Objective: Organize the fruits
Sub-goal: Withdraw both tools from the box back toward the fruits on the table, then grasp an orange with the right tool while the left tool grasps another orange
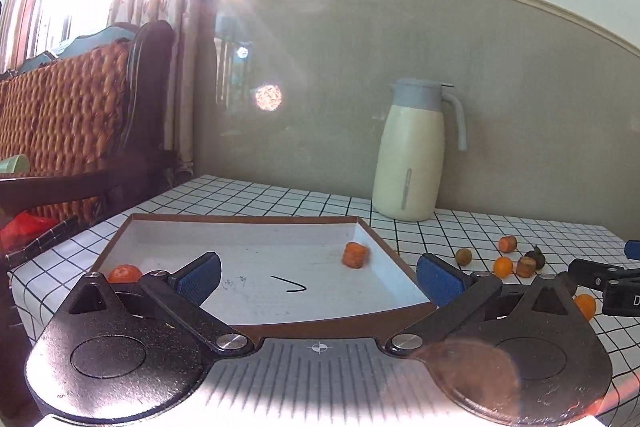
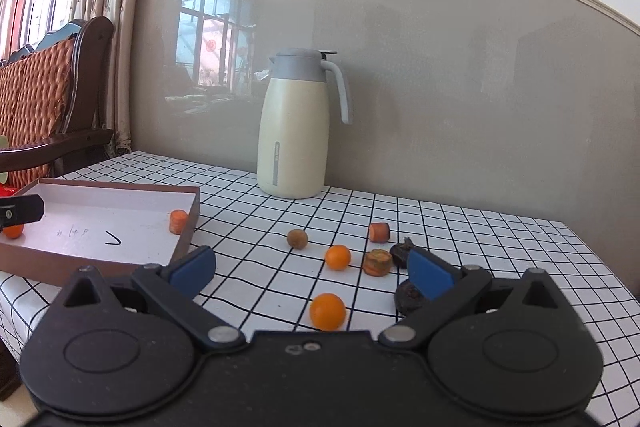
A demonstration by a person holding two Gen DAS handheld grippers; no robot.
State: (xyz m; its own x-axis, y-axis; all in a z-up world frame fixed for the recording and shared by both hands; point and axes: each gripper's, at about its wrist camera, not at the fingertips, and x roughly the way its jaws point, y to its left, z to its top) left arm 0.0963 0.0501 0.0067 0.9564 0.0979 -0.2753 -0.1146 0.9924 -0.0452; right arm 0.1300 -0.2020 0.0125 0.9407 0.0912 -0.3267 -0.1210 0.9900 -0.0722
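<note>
The surface (image 2: 360, 211), under a grid-checked cloth, carries a shallow brown cardboard tray (image 2: 188, 227) with a white floor. Two pieces already lie in the tray; the rest sit loose to its right, so sorting looks partly done. Left tongs (image 1: 318, 277) hover over the tray, wide open and empty. Right tongs (image 2: 310, 269) are also spread wide, holding nothing, with a smooth round orange (image 2: 328, 311) between their blue pads; the next move likely calls for lowering and closing on it.
</note>
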